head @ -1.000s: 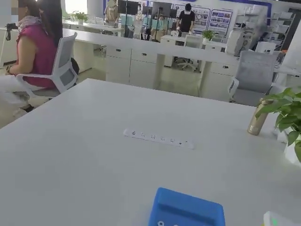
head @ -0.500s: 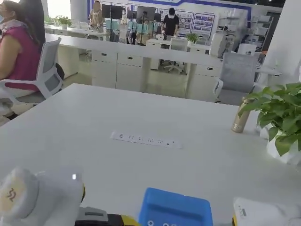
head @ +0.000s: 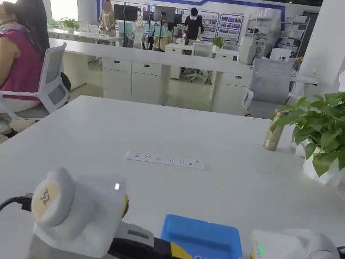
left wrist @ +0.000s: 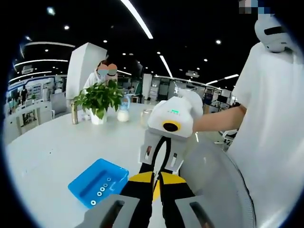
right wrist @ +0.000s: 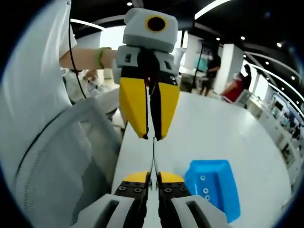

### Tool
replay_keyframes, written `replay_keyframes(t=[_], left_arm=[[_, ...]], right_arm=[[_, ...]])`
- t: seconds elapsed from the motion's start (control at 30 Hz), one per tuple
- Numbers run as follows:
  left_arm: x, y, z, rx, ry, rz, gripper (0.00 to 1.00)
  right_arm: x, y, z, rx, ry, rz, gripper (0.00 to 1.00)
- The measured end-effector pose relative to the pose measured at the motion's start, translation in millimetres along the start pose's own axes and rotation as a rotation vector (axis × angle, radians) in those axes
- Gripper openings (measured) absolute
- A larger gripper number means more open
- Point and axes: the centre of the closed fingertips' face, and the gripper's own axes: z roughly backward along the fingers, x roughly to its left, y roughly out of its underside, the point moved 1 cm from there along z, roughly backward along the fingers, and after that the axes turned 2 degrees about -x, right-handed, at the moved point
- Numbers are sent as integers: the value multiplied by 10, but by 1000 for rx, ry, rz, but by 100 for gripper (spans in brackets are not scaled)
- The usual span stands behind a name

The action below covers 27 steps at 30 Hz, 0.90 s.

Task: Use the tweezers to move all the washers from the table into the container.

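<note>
Near the blue container [right wrist: 225, 190], which holds several washers [right wrist: 205, 190], your left gripper [right wrist: 151, 136] and right gripper [right wrist: 153, 175] both clench the thin tweezers [right wrist: 153, 156] between them. If one lets go too early, I think the tweezers can fall.

White table [head: 97, 135] carries white power strip [head: 165, 159] at middle. Gold bottle [head: 273, 131] stands upright near right edge, just beside leafy potted plant [head: 319, 127]. Person in pink top [head: 19, 65] sits on mesh chair [head: 54, 89] at far left.
</note>
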Motion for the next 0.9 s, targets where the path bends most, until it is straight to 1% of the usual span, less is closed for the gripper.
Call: replay_keyframes(t=[0.13, 0.17, 0.2, 0.23, 0.27, 0.33, 0.37, 0.4, 0.43, 0.47, 0.5, 0.53, 0.57, 0.6, 0.63, 0.67, 0.7, 0.73, 0.77, 0.8, 0.87, 0.9], left_arm=[[11, 39, -68, 29, 5, -8, 2], [11, 44, -74, 33, 6, -10, 2], [9, 62, -90, 48, 11, -10, 0], [16, 71, -91, 54, 8, -15, 0], [37, 63, -90, 49, -3, -21, 0], [37, 107, -81, 70, 1, -12, 0], [67, 168, -74, 102, -15, -15, 0], [82, 244, -57, 147, -21, -17, 0], [123, 341, -46, 201, -40, -35, 0], [142, 404, -45, 232, -46, -51, 0], [131, 486, -59, 262, -40, -44, 0], [122, 539, -77, 274, -37, -25, 0], [124, 595, -114, 277, -34, -20, 0], [120, 649, -131, 288, -31, -15, 0], [122, 703, -147, 302, -32, -16, 0], [125, 782, -169, 322, -33, -16, 0], [127, 827, -188, 332, -33, -13, 0], [126, 879, -211, 343, -33, -23, 0], [130, 914, -223, 354, -32, -34, 0], [143, 951, -236, 370, -35, -27, 0], [157, 988, -242, 390, -33, -34, 0], [172, 1031, -207, 427, -36, -40, 0]], right_arm=[[25, 8, -7, 12, -10, 11, 3], [24, 10, -6, 14, -10, 13, 3], [24, 19, -7, 20, -9, 15, 3], [26, 26, -8, 22, -10, 14, 3], [30, 36, -8, 27, -10, 13, 3], [23, 62, -3, 36, -7, 2, 3], [20, 117, -6, 54, -6, -8, 3], [20, 167, -10, 75, -3, -14, 3], [29, 230, -24, 96, -4, -18, 3], [38, 293, -52, 106, -8, -28, 4], [51, 350, -81, 113, -10, -38, 4], [66, 387, -97, 122, -12, -43, 4], [91, 441, -124, 136, -17, -52, 4], [106, 489, -145, 150, -21, -52, 4], [123, 533, -164, 164, -25, -48, 4], [141, 594, -196, 179, -30, -49, 4], [150, 629, -217, 186, -31, -52, 4], [159, 675, -250, 190, -35, -59, 4], [160, 704, -275, 192, -35, -63, 4], [157, 727, -303, 198, -33, -62, 4], [157, 758, -355, 204, -34, -56, 4], [152, 762, -367, 203, -32, -52, 4]])
